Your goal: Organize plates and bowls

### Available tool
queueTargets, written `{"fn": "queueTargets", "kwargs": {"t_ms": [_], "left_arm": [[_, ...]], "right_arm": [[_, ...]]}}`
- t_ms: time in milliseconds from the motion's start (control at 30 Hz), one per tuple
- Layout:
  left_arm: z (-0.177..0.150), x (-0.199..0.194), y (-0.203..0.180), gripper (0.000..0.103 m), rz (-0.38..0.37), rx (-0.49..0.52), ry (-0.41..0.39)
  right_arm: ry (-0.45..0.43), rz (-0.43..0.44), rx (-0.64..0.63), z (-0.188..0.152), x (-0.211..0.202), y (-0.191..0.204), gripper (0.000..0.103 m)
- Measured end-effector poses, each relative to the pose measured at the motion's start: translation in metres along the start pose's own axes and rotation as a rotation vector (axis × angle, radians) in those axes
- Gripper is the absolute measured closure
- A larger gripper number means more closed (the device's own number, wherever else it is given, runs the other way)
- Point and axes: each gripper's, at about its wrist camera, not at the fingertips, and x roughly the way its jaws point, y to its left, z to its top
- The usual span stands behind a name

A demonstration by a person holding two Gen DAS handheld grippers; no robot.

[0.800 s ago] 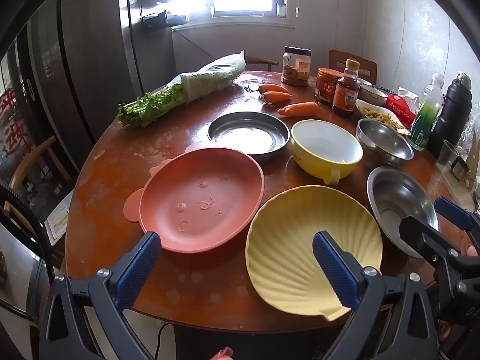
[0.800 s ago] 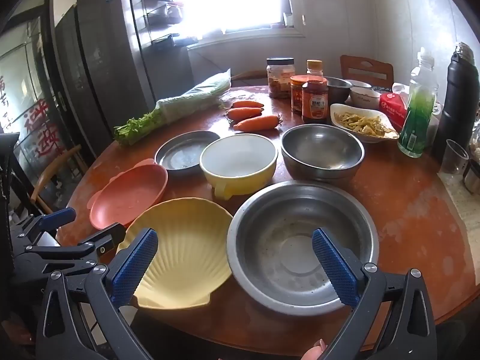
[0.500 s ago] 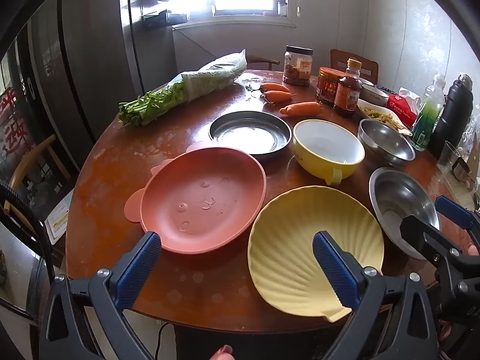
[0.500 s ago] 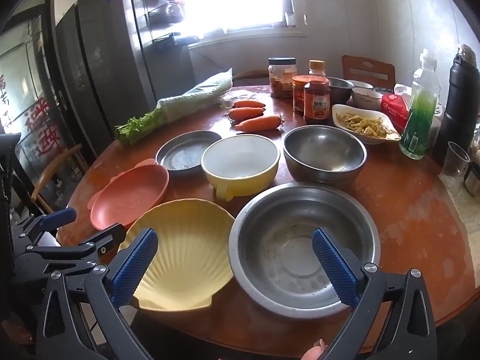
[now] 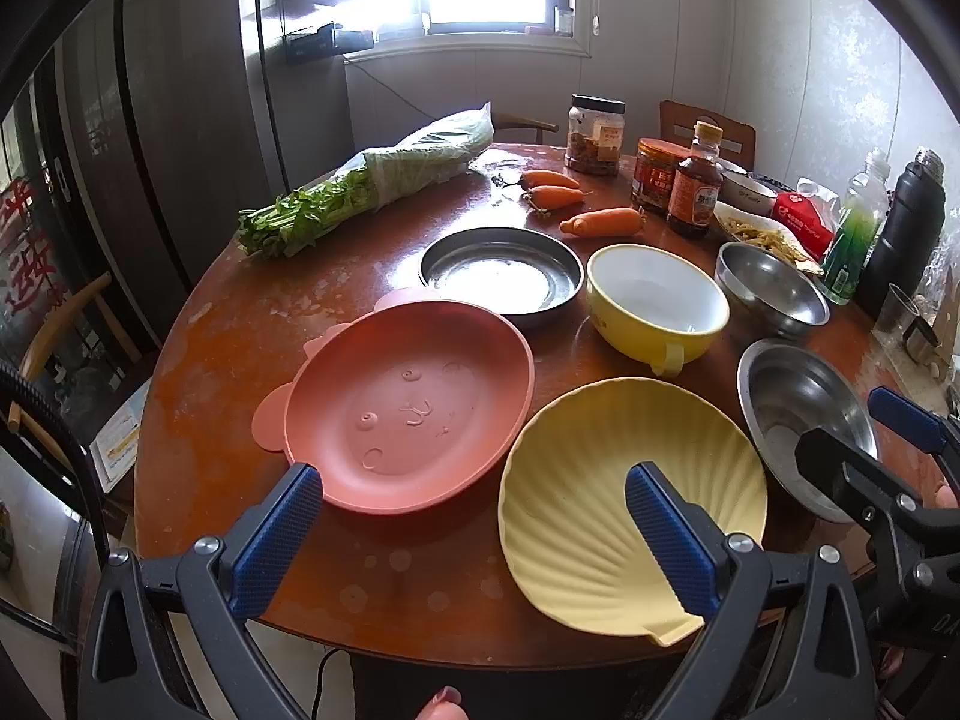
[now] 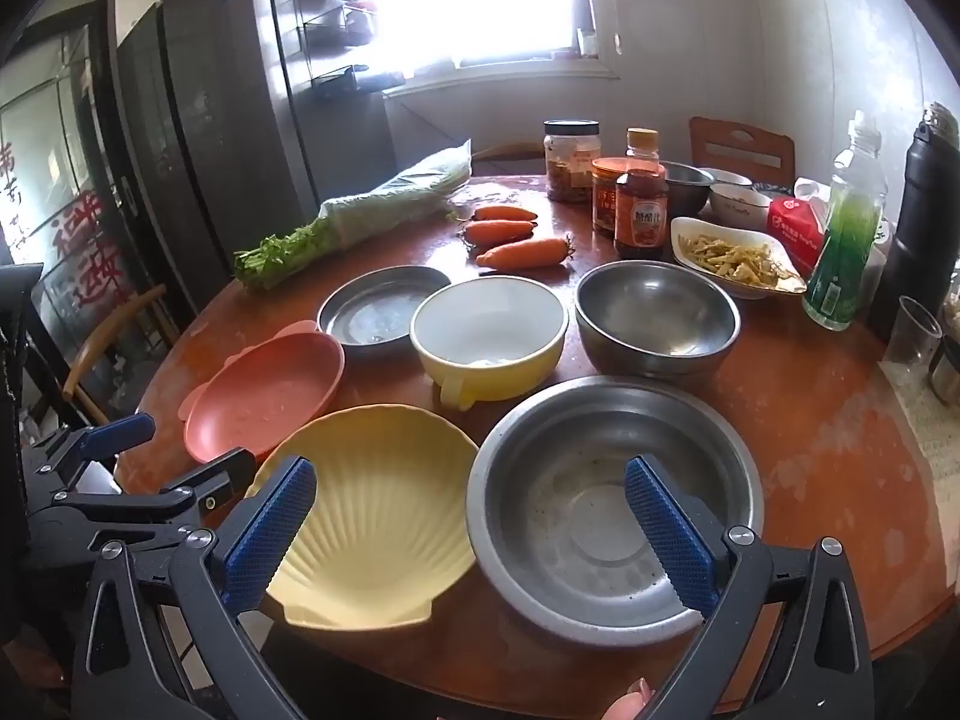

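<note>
Both tools released, nothing gripped. Left tool (image 5: pixel 474 531) above pink plate (image 5: pixel 408 414) and shell plate (image 5: pixel 606 492); right tool (image 6: pixel 471 525) over steel bowl (image 6: pixel 606 504).

Black gripper (image 5: pixel 474 528), blue ribbed pads (image 5: pixel 277 540)

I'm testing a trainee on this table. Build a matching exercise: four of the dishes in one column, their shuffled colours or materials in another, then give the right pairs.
Things:
1. shell-shaped plate
2. bear-faced plate
3. handled bowl
4. large bowl nearest the right gripper

Descriptions:
A. bare steel
B. yellow outside, white inside
C. salmon pink
D. pale yellow all over

Pairs: 1-D, 2-C, 3-B, 4-A
</note>
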Motion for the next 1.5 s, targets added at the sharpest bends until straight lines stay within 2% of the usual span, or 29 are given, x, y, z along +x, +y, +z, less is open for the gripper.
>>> {"fn": "queueTargets", "kwargs": {"t_ms": [1167, 1367, 1500], "left_arm": [[0.000, 0.000, 0.009, 0.001, -0.005, -0.017, -0.001], [0.000, -0.001, 0.022, 0.001, 0.000, -0.038, -0.006], [0.000, -0.004, 0.043, 0.001, 0.023, -0.078, -0.015]], "right_arm": [[-0.004, 0.002, -0.010, 0.003, -0.002, 0.004, 0.000], [-0.003, 0.019, -0.035, 0.011, 0.002, 0.016, 0.000], [-0.011, 0.053, -0.067, 0.028, 0.009, 0.035, 0.000]]}}
